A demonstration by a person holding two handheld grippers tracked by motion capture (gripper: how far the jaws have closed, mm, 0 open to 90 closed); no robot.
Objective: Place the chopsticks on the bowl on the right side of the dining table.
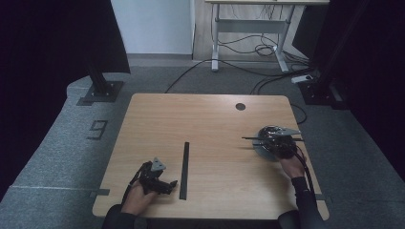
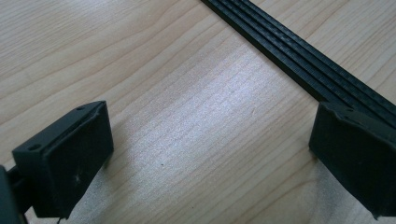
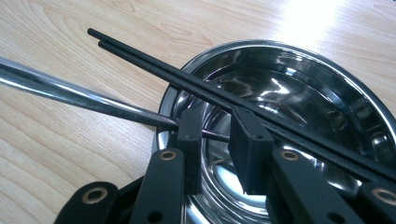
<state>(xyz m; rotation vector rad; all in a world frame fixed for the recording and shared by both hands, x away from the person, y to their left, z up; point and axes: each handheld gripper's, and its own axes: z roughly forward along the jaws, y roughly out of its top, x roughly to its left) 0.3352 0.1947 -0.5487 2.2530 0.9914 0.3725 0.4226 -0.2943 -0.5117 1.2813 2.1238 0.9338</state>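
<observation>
A steel bowl [image 1: 260, 151] [image 3: 299, 46] stands at the table's right. A pair of black chopsticks [image 1: 248, 138] [image 3: 154, 63] lies across its rim. A shiny metal utensil handle [image 1: 253, 144] [image 3: 70, 93] sticks out over the rim, and its thin end crosses the gap between my right gripper's jaws. My right gripper [image 1: 267, 142] [image 3: 215, 126] hangs over the bowl with its jaws close together; whether the pads press on the handle is hidden. My left gripper [image 1: 167, 184] [image 2: 210, 158] rests open at the front left, with one jaw against a long black strip [image 1: 184, 169] [image 2: 299, 60].
A round dark hole [image 1: 240, 106] sits near the table's far edge. The wooden tabletop [image 1: 210, 124] is bare between the strip and the bowl. Beyond the table, cables [image 1: 248, 67] lie on the grey floor by a white desk frame [image 1: 215, 52].
</observation>
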